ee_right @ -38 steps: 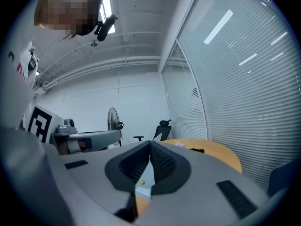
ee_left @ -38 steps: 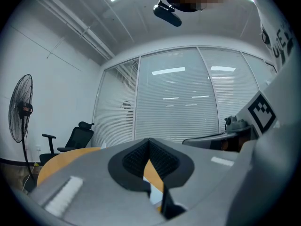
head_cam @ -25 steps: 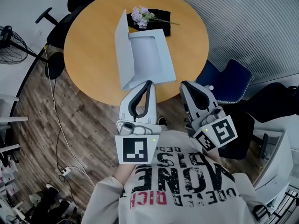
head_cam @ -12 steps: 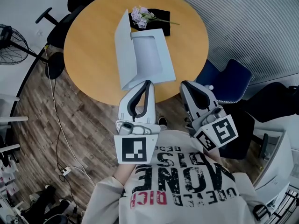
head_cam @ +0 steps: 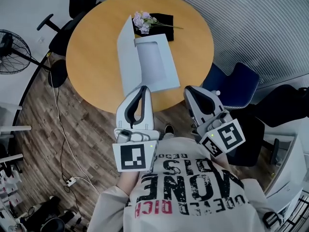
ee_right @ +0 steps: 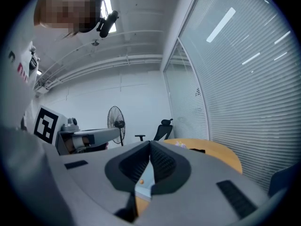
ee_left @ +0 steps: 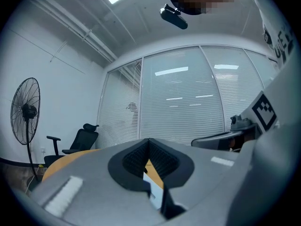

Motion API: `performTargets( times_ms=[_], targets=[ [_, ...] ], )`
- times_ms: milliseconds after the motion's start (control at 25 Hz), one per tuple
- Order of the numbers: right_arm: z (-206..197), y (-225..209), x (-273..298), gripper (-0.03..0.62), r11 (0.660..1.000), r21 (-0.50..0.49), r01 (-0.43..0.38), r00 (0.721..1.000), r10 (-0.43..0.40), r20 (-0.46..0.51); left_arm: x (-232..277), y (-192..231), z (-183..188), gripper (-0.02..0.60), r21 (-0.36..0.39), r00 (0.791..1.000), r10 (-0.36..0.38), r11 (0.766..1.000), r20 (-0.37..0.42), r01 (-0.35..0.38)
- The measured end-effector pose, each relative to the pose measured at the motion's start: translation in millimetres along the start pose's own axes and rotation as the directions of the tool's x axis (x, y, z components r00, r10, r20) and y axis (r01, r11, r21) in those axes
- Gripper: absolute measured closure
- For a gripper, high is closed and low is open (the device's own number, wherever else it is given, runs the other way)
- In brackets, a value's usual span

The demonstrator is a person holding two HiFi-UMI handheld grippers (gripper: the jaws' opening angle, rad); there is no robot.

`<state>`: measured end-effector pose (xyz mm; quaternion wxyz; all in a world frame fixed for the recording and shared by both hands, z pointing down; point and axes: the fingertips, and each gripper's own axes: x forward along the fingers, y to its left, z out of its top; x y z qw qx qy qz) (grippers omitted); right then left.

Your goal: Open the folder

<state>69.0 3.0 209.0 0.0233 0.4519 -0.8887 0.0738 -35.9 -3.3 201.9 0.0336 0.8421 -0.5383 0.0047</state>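
**Q:** Head view: where is the folder?
**A:** The folder (head_cam: pixel 153 64) is seen on the round table (head_cam: pixel 91 42), with its cover raised along the left edge. The left gripper (head_cam: pixel 143 88) and right gripper (head_cam: pixel 189 90) are held by the table's near edge.

**Q:** Left gripper view?
**A:** Jaws are pressed together; nothing is gripped.

**Q:** Right gripper view?
**A:** Jaws are likewise closed and empty. Opening is judged largely done; only laying the cover flat may be left.

Grey left gripper (head_cam: pixel 143 88) (black-white marker cube (head_cam: pixel 133 157))
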Motion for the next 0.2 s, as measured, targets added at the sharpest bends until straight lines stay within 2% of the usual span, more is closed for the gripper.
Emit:
performTargets(
  times_ms=[200],
  targets=[
    [1.2, -2.6, -0.8, 0.582, 1.0, -0.001, -0.008, 1.0, 0.008, 0.004, 1.9, 5.3, 2.9, 0.571, 0.01, 1.0, 0.024, 1.0, 0.018, -0.024]
  ],
)
